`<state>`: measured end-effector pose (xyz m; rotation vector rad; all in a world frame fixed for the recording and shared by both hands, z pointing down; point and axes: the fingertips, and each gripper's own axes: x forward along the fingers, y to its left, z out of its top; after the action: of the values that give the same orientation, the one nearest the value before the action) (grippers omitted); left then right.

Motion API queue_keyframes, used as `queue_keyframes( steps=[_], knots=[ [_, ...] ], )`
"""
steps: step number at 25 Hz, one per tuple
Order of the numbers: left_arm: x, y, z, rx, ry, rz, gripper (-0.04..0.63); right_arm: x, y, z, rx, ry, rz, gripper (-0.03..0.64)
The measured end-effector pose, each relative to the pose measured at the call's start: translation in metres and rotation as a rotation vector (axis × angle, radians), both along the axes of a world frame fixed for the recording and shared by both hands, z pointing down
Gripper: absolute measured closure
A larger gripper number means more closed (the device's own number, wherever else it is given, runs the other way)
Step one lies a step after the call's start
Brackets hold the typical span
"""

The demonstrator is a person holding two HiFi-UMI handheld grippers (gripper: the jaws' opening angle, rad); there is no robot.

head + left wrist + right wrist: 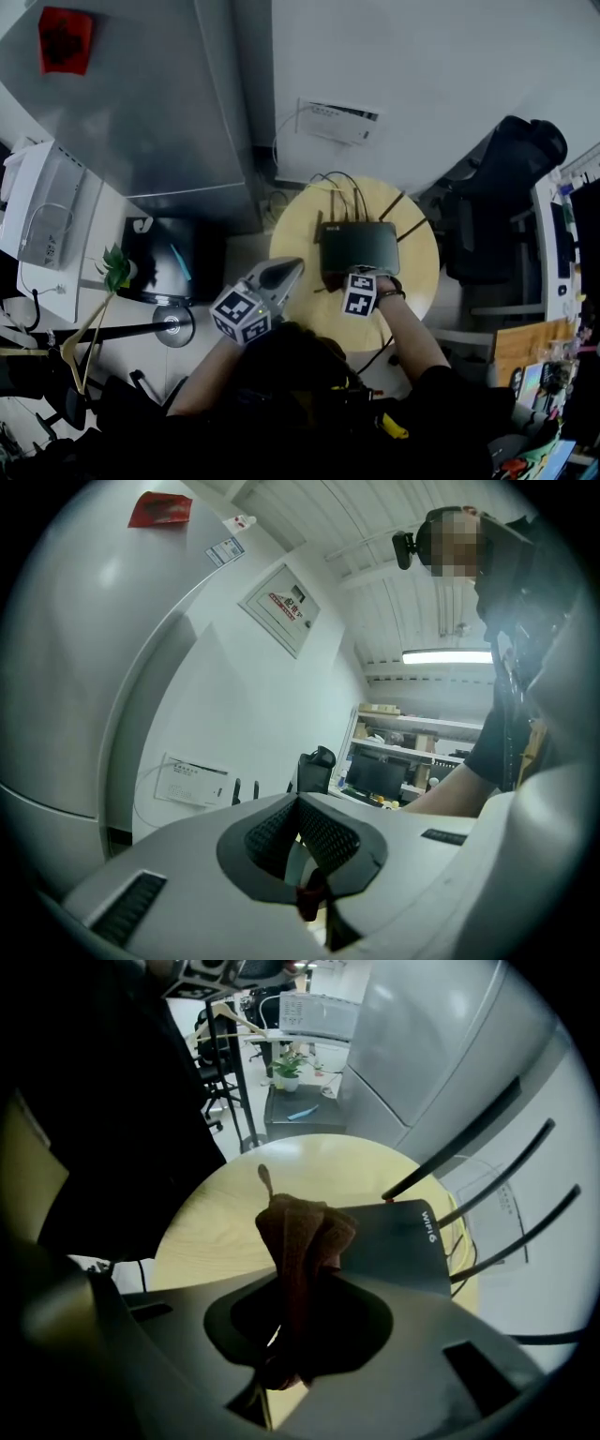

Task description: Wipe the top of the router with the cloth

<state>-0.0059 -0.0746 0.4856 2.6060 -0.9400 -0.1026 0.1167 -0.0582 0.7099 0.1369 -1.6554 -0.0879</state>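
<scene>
Rust-brown cloth (305,1227): bunched into an upright fold, sticking out past the tips of the right claw (298,1283).
Right claw state: jaws clamped on the cloth's lower end. The fabric fills the gap between them.
Cloth against router: the free end of the cloth lies over the near edge of the router (398,1241), toward its left corner. It seems to rest on the top, though this angle does not settle whether they touch.
Router: a flat dark grey box lying level on the round pale-wood tabletop (211,1213). White lettering runs along one side of its top.
Antennas (464,1143): thin dark rods slanting up from the router's far edge, toward the white wall (553,1194).
Head view, right side: the right claw (362,275) sits at the router's near edge, its marker cube (359,298) just behind it.
Left claw (299,803): jaws together, ribbed pads meeting at the tip, nothing between them. It is tilted upward at the wall.
Left claw position: in the head view it is over the left part of the tabletop, near the router's near-left corner and apart from it.
</scene>
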Motion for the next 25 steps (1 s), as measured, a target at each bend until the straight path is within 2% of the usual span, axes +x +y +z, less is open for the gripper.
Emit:
queue_keyframes(
  steps=[3, 4, 5, 7, 9, 11, 18, 22, 25],
  knots=[
    [0.000, -0.001, 0.001, -0.005, -0.007, 0.005, 0.598, 0.007, 0.004, -0.006, -0.128, -0.040, 0.003, 0.548],
    [-0.001, -0.001, 0.001, -0.008, -0.009, 0.000, 0.598, 0.009, -0.001, -0.011, -0.138, -0.078, 0.008, 0.548],
    [-0.004, -0.002, 0.002, -0.011, -0.010, -0.009, 0.598, 0.011, -0.011, -0.017, -0.117, -0.119, 0.017, 0.548],
    [-0.010, -0.003, 0.004, -0.020, -0.012, -0.036, 0.598, 0.024, -0.048, -0.028, 0.000, -0.161, 0.054, 0.548],
    [-0.017, -0.005, 0.007, -0.027, -0.016, -0.063, 0.598, 0.040, -0.091, -0.039, 0.148, -0.145, 0.088, 0.548],
    [-0.023, -0.007, 0.009, -0.034, -0.026, -0.082, 0.598, 0.046, -0.125, -0.053, 0.252, -0.118, 0.099, 0.548],
    [-0.037, -0.006, 0.011, -0.048, -0.061, -0.147, 0.598, 0.039, -0.164, -0.025, 0.339, -0.020, 0.026, 0.548],
    [-0.040, -0.002, 0.017, -0.064, -0.055, -0.164, 0.598, 0.040, -0.156, -0.002, 0.289, 0.030, 0.010, 0.548],
    [-0.039, 0.000, 0.019, -0.058, -0.043, -0.150, 0.598, 0.039, -0.152, 0.000, 0.209, 0.013, 0.060, 0.548]
  ],
)
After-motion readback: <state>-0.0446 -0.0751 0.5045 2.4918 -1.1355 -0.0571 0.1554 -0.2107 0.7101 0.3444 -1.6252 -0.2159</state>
